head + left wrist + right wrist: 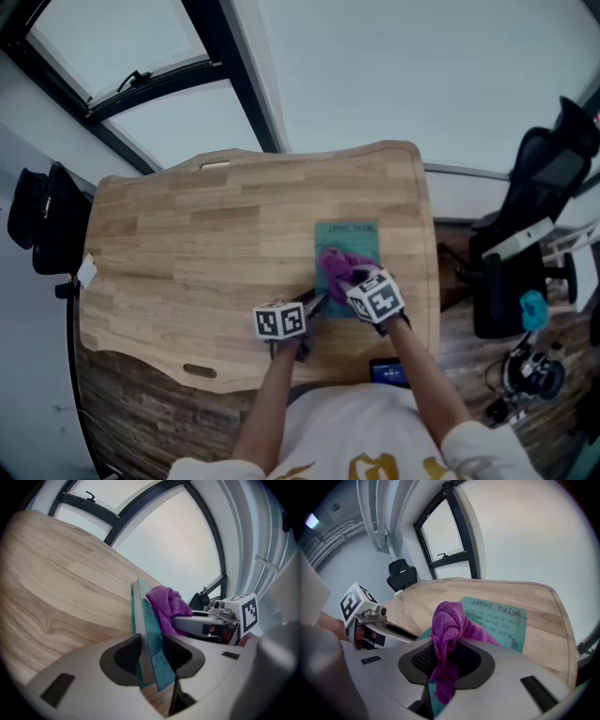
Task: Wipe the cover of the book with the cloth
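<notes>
Purple cloth (449, 620), pinched in my right hand-held gripper (446, 663), rests on the book (506, 620). My left hand-held gripper (151, 656) clamps its edge.

Surface (187, 253): light wood in glued planks, rounded corners, wavy near edge. One slot cut-out (214, 166) by the far edge, another (199, 371) by the near edge. Lying directly on it: one teal book (349, 234), printed cover up, right of centre, nearer the near edge.
</notes>
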Demonstrator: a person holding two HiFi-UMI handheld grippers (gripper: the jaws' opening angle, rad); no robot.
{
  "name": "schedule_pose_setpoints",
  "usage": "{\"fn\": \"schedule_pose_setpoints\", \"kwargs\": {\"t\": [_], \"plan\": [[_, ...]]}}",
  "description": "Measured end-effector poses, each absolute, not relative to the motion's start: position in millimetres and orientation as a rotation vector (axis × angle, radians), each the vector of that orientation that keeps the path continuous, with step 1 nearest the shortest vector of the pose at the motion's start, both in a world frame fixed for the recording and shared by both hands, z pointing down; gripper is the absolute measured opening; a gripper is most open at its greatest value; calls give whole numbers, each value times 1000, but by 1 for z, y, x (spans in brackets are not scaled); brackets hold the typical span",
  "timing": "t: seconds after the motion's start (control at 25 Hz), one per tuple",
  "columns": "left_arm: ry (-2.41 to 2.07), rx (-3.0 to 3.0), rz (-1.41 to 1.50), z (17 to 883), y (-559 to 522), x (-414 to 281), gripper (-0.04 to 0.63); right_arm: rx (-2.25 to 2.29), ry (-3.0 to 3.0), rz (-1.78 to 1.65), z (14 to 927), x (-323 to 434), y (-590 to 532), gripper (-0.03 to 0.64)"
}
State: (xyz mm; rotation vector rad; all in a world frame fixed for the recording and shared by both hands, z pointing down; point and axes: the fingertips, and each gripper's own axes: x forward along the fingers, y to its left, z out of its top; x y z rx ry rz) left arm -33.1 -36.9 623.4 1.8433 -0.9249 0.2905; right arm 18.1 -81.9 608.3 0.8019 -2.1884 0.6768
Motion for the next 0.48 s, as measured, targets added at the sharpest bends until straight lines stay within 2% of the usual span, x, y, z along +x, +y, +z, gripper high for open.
{"fn": "schedule_pose_setpoints", "kwargs": {"t": [0.48], "plan": [[-1281,1938,216,582,-46,-62,143,1198,-2231,411,559,51,-65,73]]}}
